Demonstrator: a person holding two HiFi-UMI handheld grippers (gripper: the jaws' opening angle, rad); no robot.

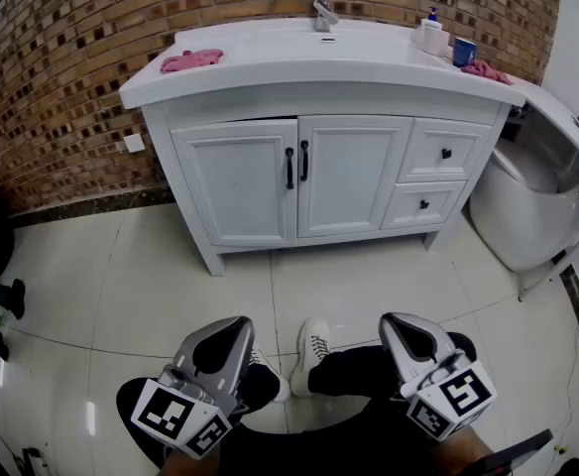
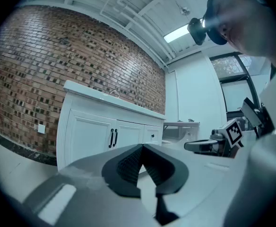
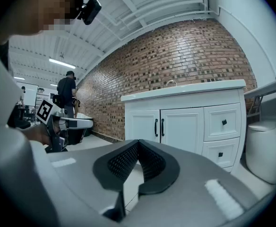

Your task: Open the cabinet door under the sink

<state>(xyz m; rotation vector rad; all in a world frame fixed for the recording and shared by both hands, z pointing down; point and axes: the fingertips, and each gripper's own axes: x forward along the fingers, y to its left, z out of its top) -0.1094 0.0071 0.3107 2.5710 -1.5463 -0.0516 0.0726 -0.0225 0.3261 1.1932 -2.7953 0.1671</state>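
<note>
Only the head view looks down on the sink top (image 1: 270,62): a faucet (image 1: 321,8), a pink cloth (image 1: 191,60) at the upper left, and a bottle (image 1: 431,34), a blue cup (image 1: 464,51) and a second pink cloth (image 1: 485,69) at the upper right. The cabinet (image 1: 369,102) stands under it in the upper middle of the frame. Its left door (image 1: 238,181) and right door (image 1: 354,175) meet at two black handles (image 1: 296,164), with two drawers (image 1: 443,153) to their right. The left gripper view alone shows a ceiling light (image 2: 178,33); the right gripper view alone shows a person (image 3: 67,96) standing far off at the left, small and dim. A white fixture (image 1: 527,201) at the right edge is cut off and hard to identify. Whether the left door is fully shut is unclear — a thin dark line runs along its top. The left gripper (image 1: 232,330) and right gripper (image 1: 397,325) hang low in the frame over the floor (image 1: 171,266), well apart from the cabinet — each has its jaws pressed together with nothing between them
</note>
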